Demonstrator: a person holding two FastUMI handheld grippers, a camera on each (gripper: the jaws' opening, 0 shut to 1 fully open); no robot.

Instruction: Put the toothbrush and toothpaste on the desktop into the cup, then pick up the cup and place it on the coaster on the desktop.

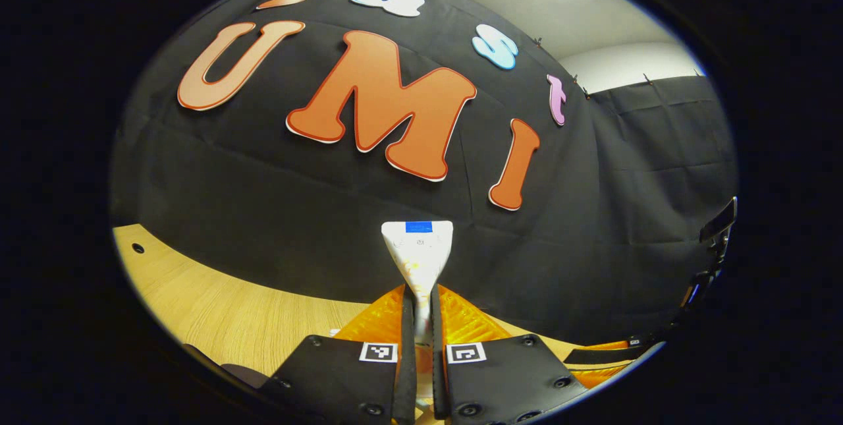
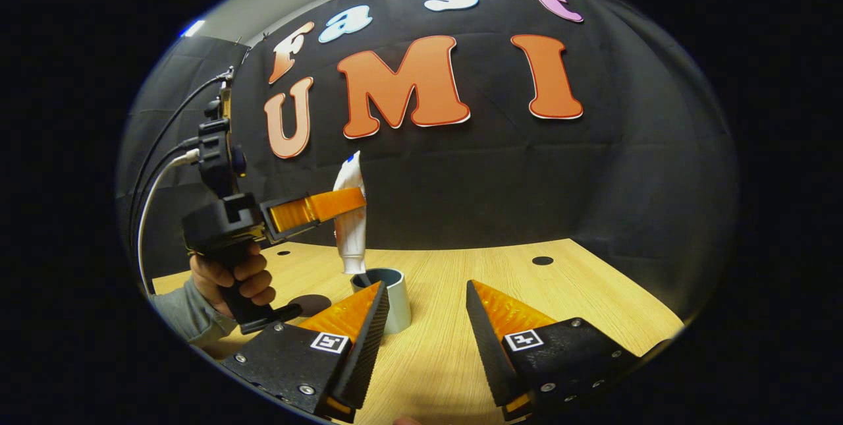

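while the pale wooden desktop [image 2: 461, 346] carries the round white cup with a blue-grey inside [image 2: 388, 300], the white squeezable toothpaste tube [image 2: 350, 214] hangs cap-down directly above its mouth, not yet inside. the small dark round coaster [image 2: 309, 304] sits bare just beside the cup, so the cup's move is left, by my reading. i cannot tell where the toothbrush is. the left gripper [image 2: 329, 204] is clamped on the tube's middle, its crimped end poking up past the fingers. the right gripper [image 2: 427, 319] waits near the cup, fingers apart, holding nothing.
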